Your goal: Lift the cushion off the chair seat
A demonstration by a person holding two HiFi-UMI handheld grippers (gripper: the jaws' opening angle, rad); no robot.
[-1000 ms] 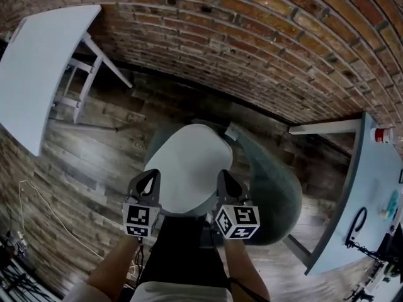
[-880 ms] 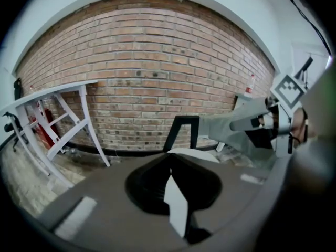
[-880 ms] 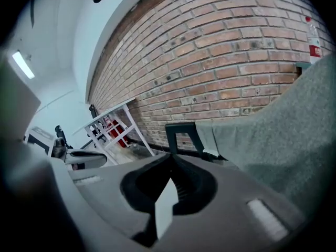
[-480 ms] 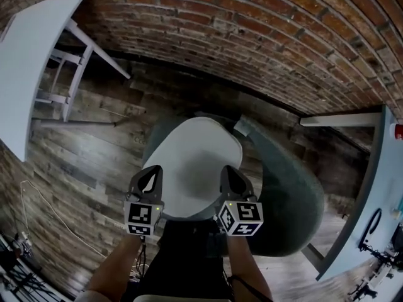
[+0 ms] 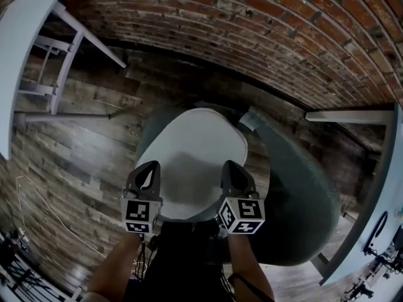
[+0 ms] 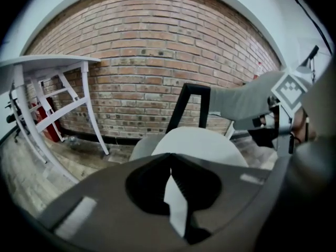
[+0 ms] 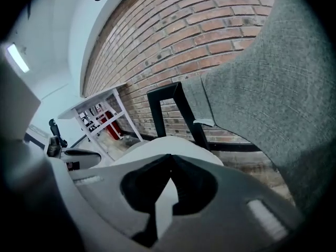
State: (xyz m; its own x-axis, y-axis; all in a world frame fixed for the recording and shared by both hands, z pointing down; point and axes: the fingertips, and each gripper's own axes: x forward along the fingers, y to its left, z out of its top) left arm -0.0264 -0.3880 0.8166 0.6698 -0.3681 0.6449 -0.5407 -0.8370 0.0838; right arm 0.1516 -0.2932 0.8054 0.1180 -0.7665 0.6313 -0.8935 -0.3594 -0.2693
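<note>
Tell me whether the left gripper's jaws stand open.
No, the left gripper is shut: its jaw tips meet with nothing between them.

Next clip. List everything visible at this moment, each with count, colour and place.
cushion: 1, white, lying on the chair seat, centre
chair: 1, grey, centre, its back curving up on the right
left table: 1, white, upper left
right table: 1, pale blue, right edge
wall: 1, red-brown brick, across the top
floor: 1, grey-brown wood planks, under everything
left gripper: 1, dark grey with a black-and-white marker cube, at the cushion's near left edge, shut, nothing held
right gripper: 1, dark grey with a black-and-white marker cube, at the cushion's near right edge, shut, nothing held
</note>
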